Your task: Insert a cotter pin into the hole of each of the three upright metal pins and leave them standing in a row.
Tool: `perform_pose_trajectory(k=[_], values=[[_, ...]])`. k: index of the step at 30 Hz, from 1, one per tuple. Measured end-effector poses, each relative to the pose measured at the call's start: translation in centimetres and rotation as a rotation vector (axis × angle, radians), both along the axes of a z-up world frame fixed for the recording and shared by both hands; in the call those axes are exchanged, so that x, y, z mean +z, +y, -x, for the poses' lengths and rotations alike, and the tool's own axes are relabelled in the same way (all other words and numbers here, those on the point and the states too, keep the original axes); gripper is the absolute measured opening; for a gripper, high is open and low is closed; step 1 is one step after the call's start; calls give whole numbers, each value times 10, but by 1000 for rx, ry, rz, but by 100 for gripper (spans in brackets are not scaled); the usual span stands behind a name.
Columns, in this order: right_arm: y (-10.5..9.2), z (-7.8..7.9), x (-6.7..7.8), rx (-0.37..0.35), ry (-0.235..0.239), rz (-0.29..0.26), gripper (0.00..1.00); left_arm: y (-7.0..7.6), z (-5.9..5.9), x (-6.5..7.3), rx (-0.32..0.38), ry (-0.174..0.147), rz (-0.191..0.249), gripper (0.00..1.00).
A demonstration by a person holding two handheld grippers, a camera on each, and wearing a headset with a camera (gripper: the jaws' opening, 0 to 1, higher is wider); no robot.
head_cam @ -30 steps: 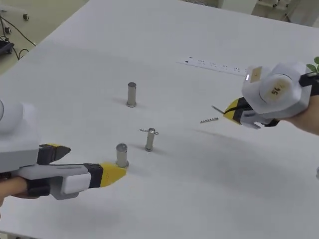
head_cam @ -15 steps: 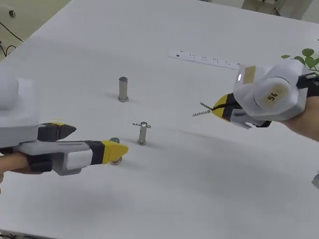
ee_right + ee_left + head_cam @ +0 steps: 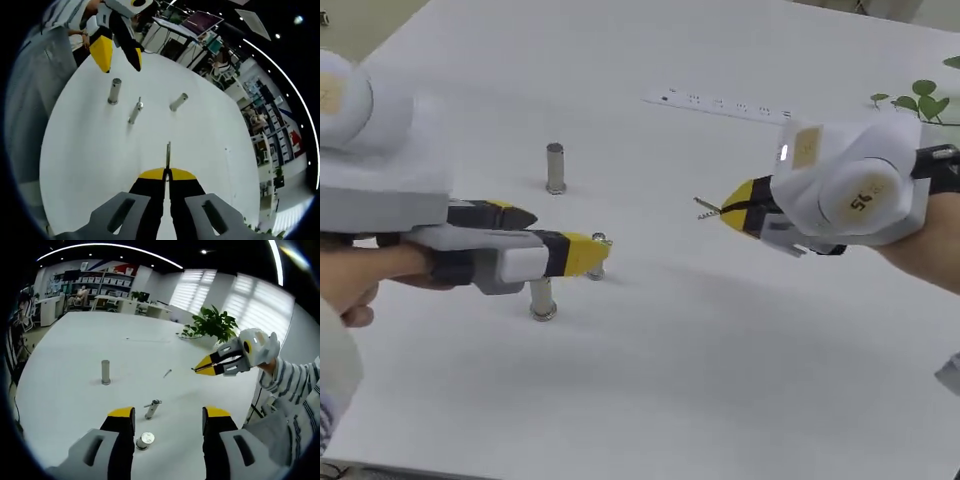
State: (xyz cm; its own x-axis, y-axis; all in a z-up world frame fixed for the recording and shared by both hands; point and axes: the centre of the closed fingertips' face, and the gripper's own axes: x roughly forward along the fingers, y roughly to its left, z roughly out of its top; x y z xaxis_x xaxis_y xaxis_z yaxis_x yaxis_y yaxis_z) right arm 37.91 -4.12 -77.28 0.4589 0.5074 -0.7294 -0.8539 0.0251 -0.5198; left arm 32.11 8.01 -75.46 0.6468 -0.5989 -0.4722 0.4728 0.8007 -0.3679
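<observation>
Head view, L gripper (image 3: 570, 233) spread nr metal pin (image 3: 542, 300), R gripper (image 3: 724, 212) pinching cotter pin (image 3: 707, 207)

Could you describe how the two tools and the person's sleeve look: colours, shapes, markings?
The left tool and the right tool both have pale grey-white bodies, black jaw shanks and yellow wedge-shaped tips. The right one bears a number that reads like 35 and a small yellow label. The sleeve is white with dark stripes.
</observation>
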Motion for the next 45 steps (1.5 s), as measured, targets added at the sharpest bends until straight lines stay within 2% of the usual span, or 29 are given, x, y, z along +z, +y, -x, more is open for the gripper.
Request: perform_pose_trajectory(k=[3, 5, 6, 7, 9, 13, 14, 17, 19, 29, 32, 40, 41, 43, 45], values=[[7, 9, 1, 1, 39, -46, 2, -9, -6, 1, -18, -1, 13, 51], [8, 11, 2, 2, 38, -47, 2, -12, -8, 1, -23, 3, 20, 51], [8, 12, 2, 4, 36, -48, 2, -18, -9, 2, -27, 10, 52, 51], [10, 14, 3, 9, 34, -52, 2, -24, -10, 4, -25, 25, 102, 51], [12, 16, 5, 12, 34, -62, 2, -30, -13, 4, -24, 44, 139, 49], [14, 22, 7, 16, 34, -75, 2, -41, -18, 3, -36, 61, 167, 47], [14, 23, 8, 18, 34, -77, 2, -46, -19, 4, -41, 65, 187, 47], [15, 26, 9, 21, 30, -82, 2, -56, -21, 8, -69, 56, 221, 39], [16, 28, 9, 21, 30, -90, 2, -61, -23, 8, -77, 58, 233, 38], [19, 37, 13, 37, 17, -97, 2, -77, -24, 9, -146, 29, 221, 29], [21, 39, 15, 42, 14, -102, 2, -80, -23, 7, -154, 40, 226, 29], [24, 44, 17, 63, 3, -105, 2, -82, -22, 7, -175, 37, 230, 24], [25, 44, 18, 64, 2, -105, 2, -83, -22, 7, -181, 30, 230, 23], [25, 44, 18, 69, -3, -103, 2, -85, -22, 10, -193, -8, 218, 19], [26, 44, 19, 70, -5, -104, 2, -86, -21, 11, -191, 6, 229, 18]])
